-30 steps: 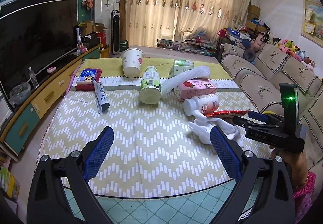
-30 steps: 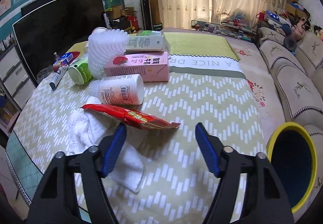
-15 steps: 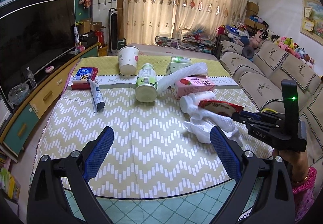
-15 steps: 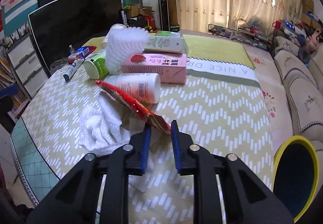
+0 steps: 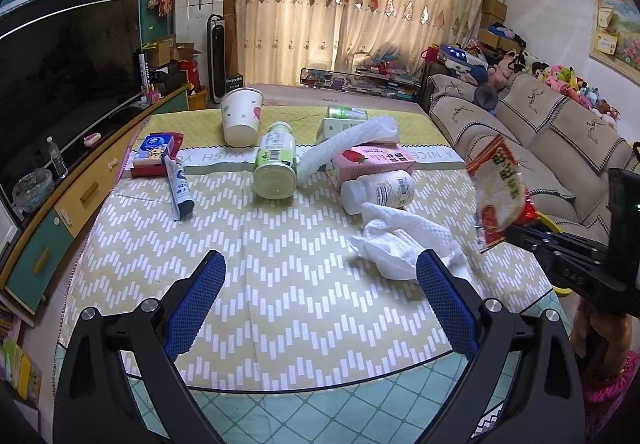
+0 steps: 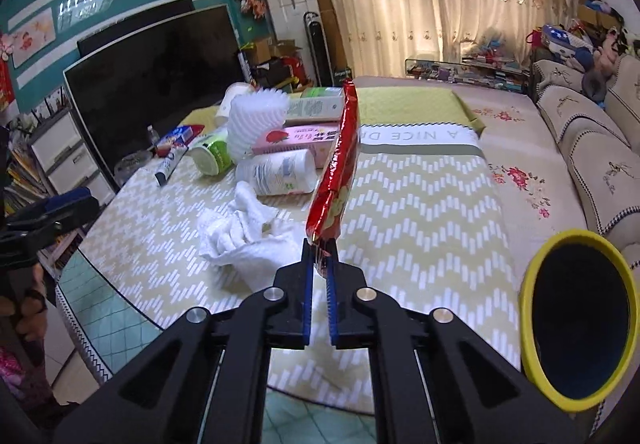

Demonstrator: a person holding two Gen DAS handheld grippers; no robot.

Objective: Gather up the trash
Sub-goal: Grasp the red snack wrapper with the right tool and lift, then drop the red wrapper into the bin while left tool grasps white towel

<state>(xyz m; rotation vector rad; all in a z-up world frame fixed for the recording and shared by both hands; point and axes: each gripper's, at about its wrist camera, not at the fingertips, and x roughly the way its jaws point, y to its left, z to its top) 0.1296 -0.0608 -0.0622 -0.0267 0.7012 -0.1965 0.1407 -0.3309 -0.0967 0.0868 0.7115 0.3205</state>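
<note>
1. Red snack wrapper (image 6: 335, 168): a flat foil-and-plastic packet, red with a pale printed panel, hanging clear above the table. It stands nearly upright from the jaws and bends only a little at the top, so it is judged very light, thin and somewhat springy. The glossy film is probably slippery, and a pinch on the sealed end seam, as here, should hold better than one on the slack middle.
2. Right gripper (image 6: 320, 264): its jaws have just been closing and are now pressed together on the lower end of the wrapper, with only the film between the blue pads.
3. White paper towel (image 6: 244, 232): crumpled on the cloth just left of the held wrapper. It looks soft, light and crushable, and could be taken at any raised fold.
4. Yellow-rimmed bin (image 6: 576, 324): open mouth low at the right in the right wrist view, beside the table edge and near the wrapper; it is the likely drop point.
5. Left gripper (image 5: 320, 276): jaws spread wide and holding nothing, above the near part of the cloth.
6. White pill bottle (image 5: 378, 190), green-labelled bottle (image 5: 276, 164) and pink carton (image 5: 370, 164): rigid items lying farther back. The round bottles may roll, so a grip across the body is advisable.
7. Table (image 5: 280, 284): covered with a zigzag-patterned cloth.
</note>
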